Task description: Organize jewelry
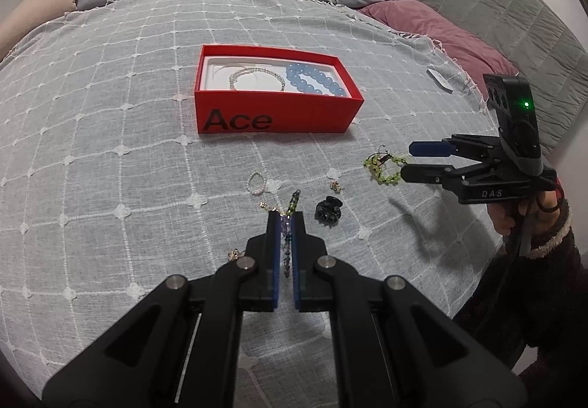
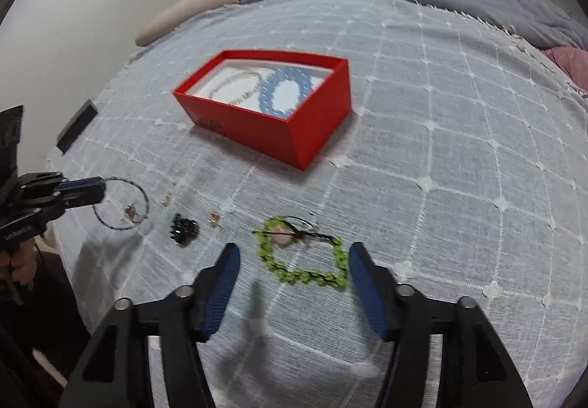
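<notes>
Left claw (image 1: 286, 220) clamped on dark beaded bracelet (image 1: 289, 231).

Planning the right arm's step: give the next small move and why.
Probably lower the right gripper and close: its jaws stand open astride the green bracelet, which lies on the cloth outside the red box.

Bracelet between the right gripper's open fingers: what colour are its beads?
Yellow-green beads on a dark cord; the bracelet shows best in the right wrist view.
</notes>
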